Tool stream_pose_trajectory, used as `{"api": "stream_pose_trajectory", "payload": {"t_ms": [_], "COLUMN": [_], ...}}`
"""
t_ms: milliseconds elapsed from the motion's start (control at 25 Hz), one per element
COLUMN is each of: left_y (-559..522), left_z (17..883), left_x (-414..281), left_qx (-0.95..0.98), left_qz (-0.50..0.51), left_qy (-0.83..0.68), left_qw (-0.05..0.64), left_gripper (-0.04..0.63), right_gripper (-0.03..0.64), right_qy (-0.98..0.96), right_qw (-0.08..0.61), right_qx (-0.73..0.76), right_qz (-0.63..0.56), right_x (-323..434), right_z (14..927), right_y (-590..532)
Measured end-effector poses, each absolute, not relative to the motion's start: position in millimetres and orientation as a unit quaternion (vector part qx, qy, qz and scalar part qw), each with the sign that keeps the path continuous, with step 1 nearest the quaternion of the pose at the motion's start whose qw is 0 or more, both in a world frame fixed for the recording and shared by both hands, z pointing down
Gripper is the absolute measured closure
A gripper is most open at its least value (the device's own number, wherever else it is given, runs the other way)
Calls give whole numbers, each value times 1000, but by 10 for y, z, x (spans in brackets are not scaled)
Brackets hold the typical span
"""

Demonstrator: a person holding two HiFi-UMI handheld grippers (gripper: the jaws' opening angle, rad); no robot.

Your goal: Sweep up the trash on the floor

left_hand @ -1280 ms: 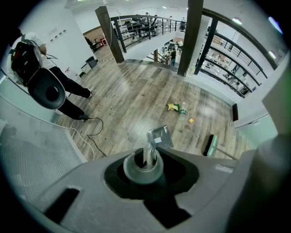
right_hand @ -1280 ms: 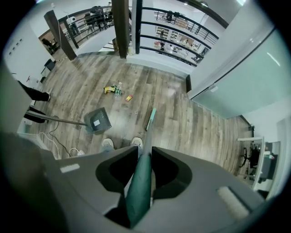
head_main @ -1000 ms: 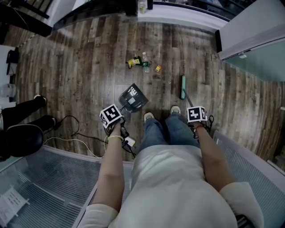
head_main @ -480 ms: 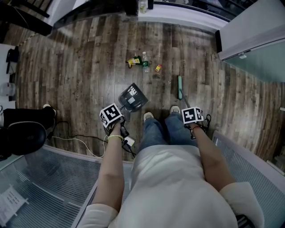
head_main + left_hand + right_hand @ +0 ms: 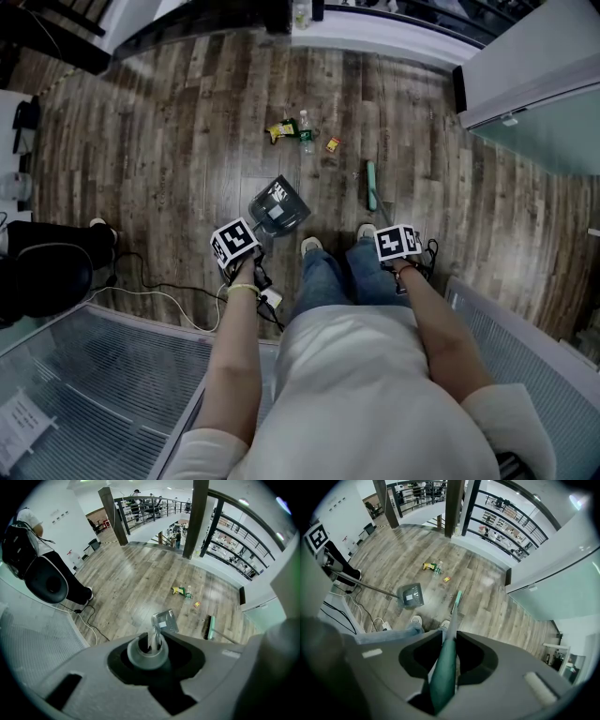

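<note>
Trash lies on the wood floor: a yellow-green wrapper (image 5: 280, 129), a small bottle (image 5: 305, 131) and a little yellow-red scrap (image 5: 332, 144). A grey dustpan (image 5: 278, 206) rests on the floor nearer me, on a long handle (image 5: 153, 639) that my left gripper (image 5: 236, 246) is shut on. My right gripper (image 5: 398, 244) is shut on the green broom handle (image 5: 444, 677). The broom head (image 5: 371, 185) sits right of the trash. In the right gripper view the dustpan (image 5: 411, 595) and trash (image 5: 432, 566) lie ahead on the left.
My shoes (image 5: 313, 246) stand between dustpan and broom. A white cable (image 5: 159, 295) and a plug (image 5: 272, 300) trail on the floor at left, near a seated person's legs (image 5: 42, 239). A railing (image 5: 375, 23) edges the far floor; a glass panel (image 5: 544, 94) stands right.
The broom head has slid left and farther away, towards the trash, and my right gripper has shifted left with it. The left gripper and dustpan have stayed put. The seated person's legs drew back.
</note>
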State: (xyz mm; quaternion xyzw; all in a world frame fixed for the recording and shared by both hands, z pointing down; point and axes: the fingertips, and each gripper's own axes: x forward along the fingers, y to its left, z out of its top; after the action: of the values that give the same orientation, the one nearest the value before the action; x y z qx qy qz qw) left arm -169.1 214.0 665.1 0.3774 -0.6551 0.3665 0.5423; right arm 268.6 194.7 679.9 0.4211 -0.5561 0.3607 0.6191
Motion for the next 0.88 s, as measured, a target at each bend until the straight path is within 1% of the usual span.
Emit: {"api": "stream_pose_trajectory", "payload": {"t_ms": [880], "left_y": [2182], "left_z": [6648], "left_x": [-1699], "left_qx": [381], "left_qz": [364], "left_qy": [-656], "left_qw": [541], "left_gripper": [499], "right_gripper": [515], "right_qy": [-593], "right_qw": [621], "right_qx": [375], "right_qz": [348], "right_x": [2110], "right_z": [6743], "right_y": [1996]}}
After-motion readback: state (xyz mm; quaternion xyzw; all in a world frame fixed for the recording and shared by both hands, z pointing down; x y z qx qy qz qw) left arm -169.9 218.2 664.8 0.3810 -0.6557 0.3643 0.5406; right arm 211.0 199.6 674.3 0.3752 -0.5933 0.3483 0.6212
